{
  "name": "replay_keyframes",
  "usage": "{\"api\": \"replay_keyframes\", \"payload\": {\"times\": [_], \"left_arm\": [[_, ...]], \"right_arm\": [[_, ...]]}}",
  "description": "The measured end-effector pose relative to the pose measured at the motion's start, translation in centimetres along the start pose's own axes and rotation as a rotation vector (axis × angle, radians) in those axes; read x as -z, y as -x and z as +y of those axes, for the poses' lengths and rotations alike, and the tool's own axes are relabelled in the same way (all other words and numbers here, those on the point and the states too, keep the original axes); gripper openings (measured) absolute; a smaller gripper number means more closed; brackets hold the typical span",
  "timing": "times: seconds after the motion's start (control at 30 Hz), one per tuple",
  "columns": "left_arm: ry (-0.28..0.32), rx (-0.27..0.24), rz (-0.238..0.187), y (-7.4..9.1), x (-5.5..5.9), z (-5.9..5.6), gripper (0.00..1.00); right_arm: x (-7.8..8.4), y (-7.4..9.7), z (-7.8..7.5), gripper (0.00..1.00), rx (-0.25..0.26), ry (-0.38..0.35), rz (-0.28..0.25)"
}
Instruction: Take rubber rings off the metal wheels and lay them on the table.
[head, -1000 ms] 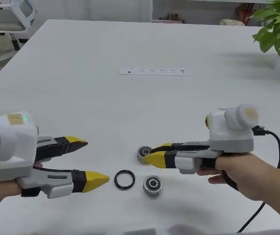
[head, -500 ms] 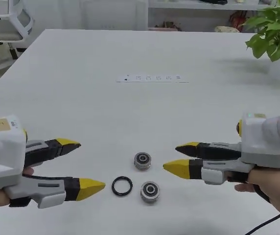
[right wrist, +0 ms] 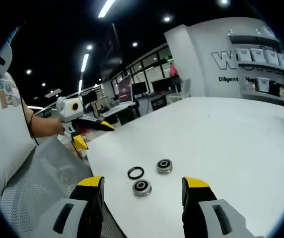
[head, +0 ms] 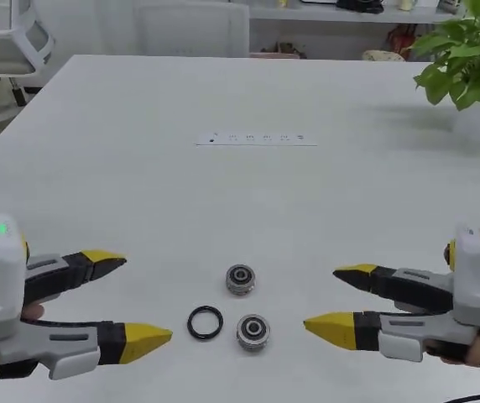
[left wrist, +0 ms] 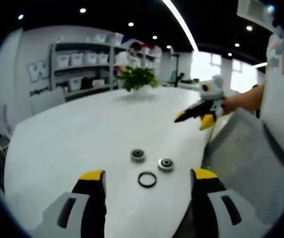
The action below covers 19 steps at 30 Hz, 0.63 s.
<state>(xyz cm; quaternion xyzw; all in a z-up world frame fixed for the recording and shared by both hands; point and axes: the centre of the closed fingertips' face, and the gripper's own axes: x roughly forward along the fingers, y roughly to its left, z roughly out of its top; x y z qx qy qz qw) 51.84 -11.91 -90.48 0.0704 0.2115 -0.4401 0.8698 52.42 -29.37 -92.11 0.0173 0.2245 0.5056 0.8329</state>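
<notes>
Two small metal wheels lie on the white table: one (head: 241, 279) further back, one (head: 253, 331) nearer the front edge. A loose black rubber ring (head: 205, 322) lies flat just left of the nearer wheel. The left gripper view shows the ring (left wrist: 147, 179) between its jaws with both wheels (left wrist: 138, 155) (left wrist: 165, 164) beyond. In the right gripper view the ring (right wrist: 135, 172) and wheels (right wrist: 142, 187) (right wrist: 164, 166) lie ahead. My left gripper (head: 137, 300) stands open left of the parts. My right gripper (head: 337, 296) stands open to their right. Neither holds anything.
A white power strip (head: 255, 139) lies across the middle of the table. A green potted plant (head: 466, 59) stands at the far right corner. An office chair (head: 9, 34) sits beyond the far left edge.
My right gripper has drawn back to the right, away from the far wheel, and has opened wider. The left gripper shifted slightly left. The head camera tilted, so the scene sits lower.
</notes>
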Motion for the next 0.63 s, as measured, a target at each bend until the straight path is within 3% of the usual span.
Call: {"api": "replay_keyframes", "payload": {"times": [0.13, 0.27, 0.63], "left_arm": [[0.0, 0.003, 0.005, 0.2, 0.3, -0.3, 0.72], [0.009, -0.002, 0.003, 0.4, 0.4, -0.3, 0.73], [0.029, -0.014, -0.005, 0.7, 0.8, -0.8, 0.74]], "right_arm": [[1.2, 0.3, 0.5, 0.63, 0.01, 0.05, 0.043], [1.8, 0.4, 0.6, 0.65, 0.021, 0.063, 0.053], [1.2, 1.3, 0.4, 0.66, 0.056, 0.082, 0.039]]}}
